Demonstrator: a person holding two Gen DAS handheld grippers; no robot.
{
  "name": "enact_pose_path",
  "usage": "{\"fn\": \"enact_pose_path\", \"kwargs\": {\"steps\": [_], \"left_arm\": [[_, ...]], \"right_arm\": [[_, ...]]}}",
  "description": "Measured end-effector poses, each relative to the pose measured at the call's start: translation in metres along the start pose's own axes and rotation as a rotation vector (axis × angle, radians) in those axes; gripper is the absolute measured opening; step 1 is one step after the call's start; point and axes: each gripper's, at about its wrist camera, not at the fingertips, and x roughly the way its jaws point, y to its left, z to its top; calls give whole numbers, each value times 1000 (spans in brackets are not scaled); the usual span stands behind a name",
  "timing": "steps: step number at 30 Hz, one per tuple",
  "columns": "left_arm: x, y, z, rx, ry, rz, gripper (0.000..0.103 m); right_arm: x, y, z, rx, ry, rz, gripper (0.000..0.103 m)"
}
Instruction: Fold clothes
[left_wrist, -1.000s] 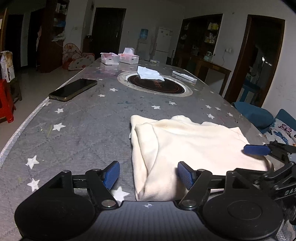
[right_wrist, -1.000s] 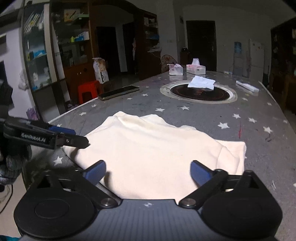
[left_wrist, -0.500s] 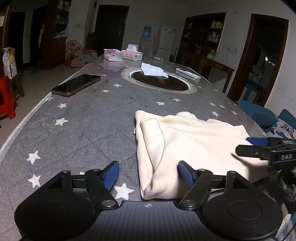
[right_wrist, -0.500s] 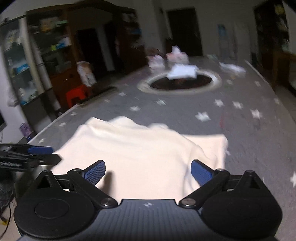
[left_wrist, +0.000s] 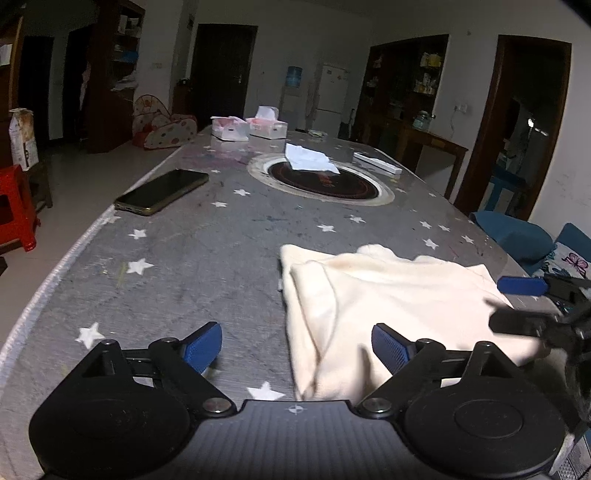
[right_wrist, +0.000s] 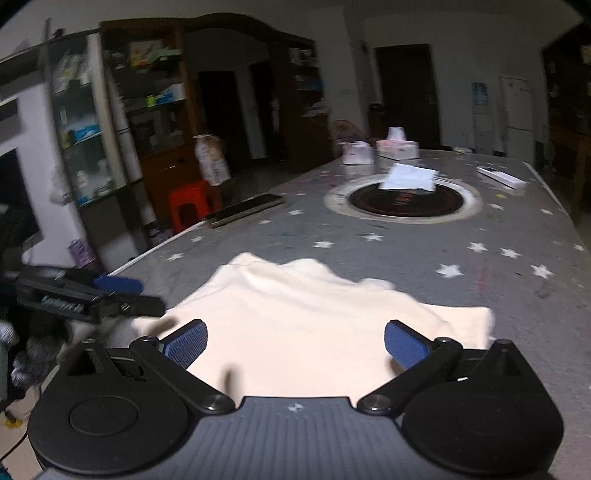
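Note:
A cream garment (left_wrist: 388, 295) lies folded on the near part of the grey star-patterned table (left_wrist: 184, 277). My left gripper (left_wrist: 295, 345) hovers at its left folded edge. Its jaws are opening, and that edge lies between them with neither pad touching it. My right gripper (right_wrist: 295, 345) stands open low over the garment (right_wrist: 314, 321), with nothing pinched. Each gripper also shows in the other's view: the right gripper (left_wrist: 517, 304) at the garment's right corner, the left gripper (right_wrist: 129, 295) at its left side.
A phone (left_wrist: 162, 192) lies near the table's left edge. Further back is a round inset hob (left_wrist: 321, 181) with a white paper (left_wrist: 310, 162) on it, then two tissue boxes (left_wrist: 266, 127). A red stool (left_wrist: 14, 206) stands left of the table and a blue cushion (left_wrist: 513, 236) right.
The left jaws have spread wider. Both grippers have drawn back a little from the garment, which now lies flat. The right view has swung slightly to the left.

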Motion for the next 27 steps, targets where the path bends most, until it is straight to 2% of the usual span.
{"fn": "enact_pose_path", "kwargs": {"steps": [3, 7, 8, 12, 16, 18, 20, 23, 26, 27], "left_arm": [[-3, 6, 3, -10, -2, 15, 90], [-5, 18, 9, -57, 4, 21, 90], [-6, 20, 11, -65, 4, 24, 90], [-6, 27, 15, -99, 0, 19, 89], [-5, 32, 17, -132, 1, -4, 77], [-4, 35, 18, -152, 7, -23, 66], [-2, 37, 18, -169, 13, -40, 61], [2, 37, 17, -186, 24, -60, 58], [5, 38, 17, -209, 32, -85, 58], [6, 38, 17, -218, 33, -91, 58]], "right_arm": [[4, 19, 1, -69, 24, 19, 103], [13, 54, -1, -221, 64, 41, 100], [15, 63, -2, -258, 76, 47, 95], [27, 94, -6, -395, 119, 58, 85], [42, 118, -8, -497, 155, 68, 71], [49, 127, -9, -530, 169, 78, 60], [56, 135, -10, -563, 181, 72, 58], [63, 145, -10, -609, 184, 52, 51], [68, 149, -9, -627, 190, 22, 33], [70, 148, -8, -624, 191, 13, 31]]}}
